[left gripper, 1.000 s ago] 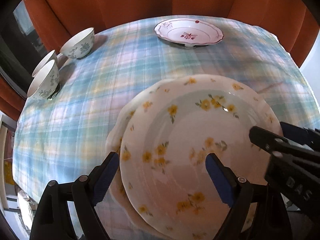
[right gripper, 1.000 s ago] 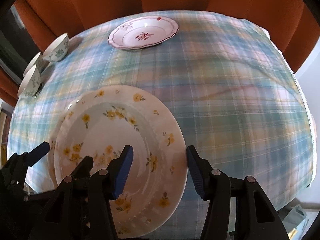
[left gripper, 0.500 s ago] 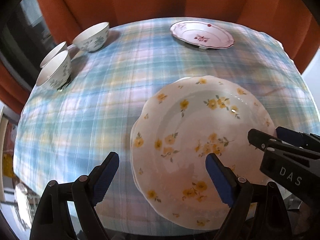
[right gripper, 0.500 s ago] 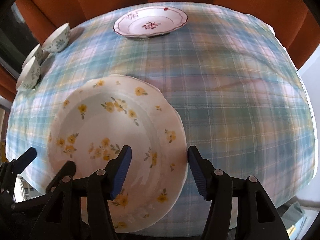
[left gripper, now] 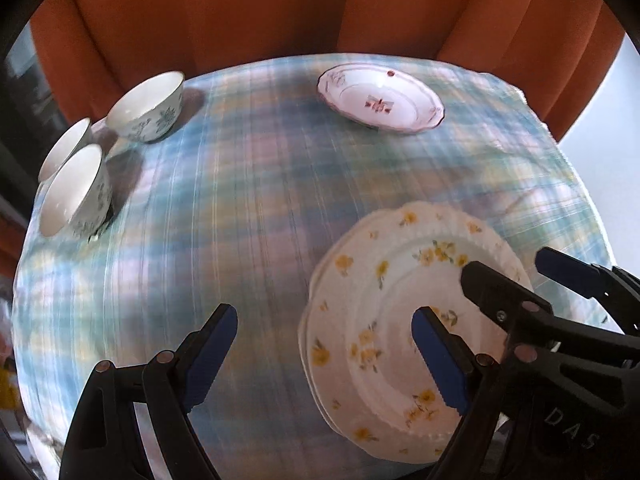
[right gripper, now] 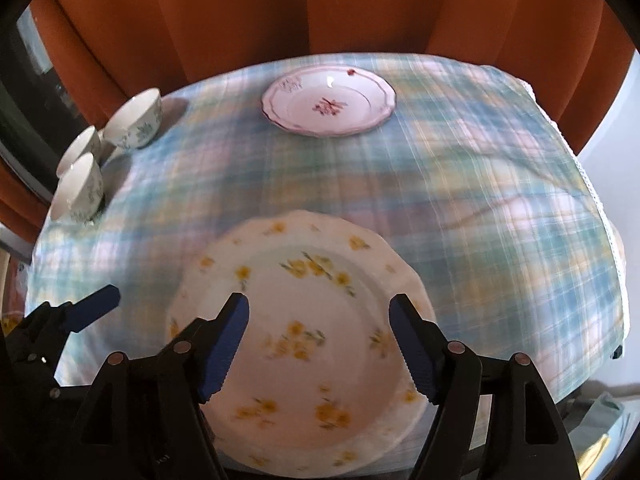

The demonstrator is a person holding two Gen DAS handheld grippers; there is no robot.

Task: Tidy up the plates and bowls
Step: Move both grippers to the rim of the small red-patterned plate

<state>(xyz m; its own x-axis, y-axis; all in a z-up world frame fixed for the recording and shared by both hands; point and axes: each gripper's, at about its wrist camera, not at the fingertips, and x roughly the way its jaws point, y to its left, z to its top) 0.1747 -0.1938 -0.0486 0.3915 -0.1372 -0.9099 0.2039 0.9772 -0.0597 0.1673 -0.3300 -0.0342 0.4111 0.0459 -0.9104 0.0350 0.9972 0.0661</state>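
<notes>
A: Right wrist view showed your right gripper with jaws just widened, nothing between them, poised over the white scalloped china plates with yellow flowers near the table's front edge.

B: And your left gripper gaped empty beside that stack.

A: You were facing stiff, glazed, breakable china, likely slippery; take the rim.

B: How many plates were stacked, blur hid from you. The pink-flowered white plate lay far off.

Plaid-clothed table carries yellow-flowered plates stacked near, a red-flowered plate far, three bowls left.
</notes>
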